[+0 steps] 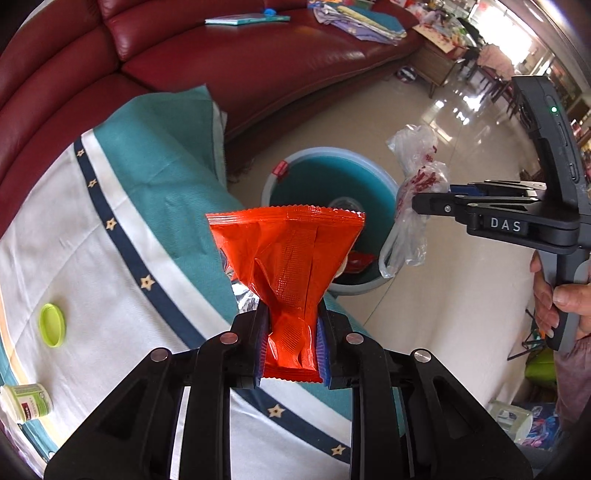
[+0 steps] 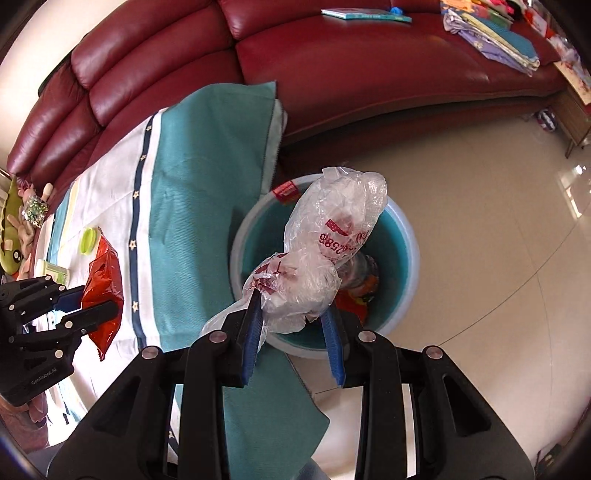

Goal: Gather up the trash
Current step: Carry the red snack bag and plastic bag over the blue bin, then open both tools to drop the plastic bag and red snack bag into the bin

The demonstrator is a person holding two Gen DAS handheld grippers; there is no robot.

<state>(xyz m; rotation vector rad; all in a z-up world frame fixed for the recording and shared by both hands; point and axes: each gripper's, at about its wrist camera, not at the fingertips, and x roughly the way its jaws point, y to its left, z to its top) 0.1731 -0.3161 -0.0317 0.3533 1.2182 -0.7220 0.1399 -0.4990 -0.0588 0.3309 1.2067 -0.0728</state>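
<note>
The left tongs [image 1: 291, 343] were clamped on the crumpled neck of a glossy orange-red snack wrapper [image 1: 286, 254], its crimped, saw-toothed seal fanned out at the 12 o'clock end. Ridged blue pads [image 1: 322, 345] pressed the foil from both sides.

The right tongs [image 2: 291, 332] gripped a crinkled, translucent plastic bag [image 2: 328, 243] printed with red characters and bunched into two rounded lobes; its loose tail hung toward 8 o'clock. In the right wrist view the bag lay directly in front of the mouth of a round, smooth-walled bucket [image 2: 408, 273], pale blue at the rim and teal inside, standing on polished cream floor tiles [image 2: 480, 221]. Wrappers lay at its bottom.

In the left wrist view the wrapper sat at 7 o'clock of the bucket [image 1: 384, 184], over the edge of a woven cloth [image 1: 110, 229] covering the table, with white and teal bands and a navy stripe of small stars. On the cloth, toward 9 o'clock, lay a lime-green round lid [image 1: 53, 325] and, near it, a small white jar [image 1: 27, 402] on its side.

A padded dark-red leather sofa [image 1: 258, 62] curved across 12 o'clock, bearing a thin book [image 1: 243, 19] and folded fabrics [image 1: 358, 22]. A hand [image 1: 565, 306] gripped the handle of the right tool at 3 o'clock.
</note>
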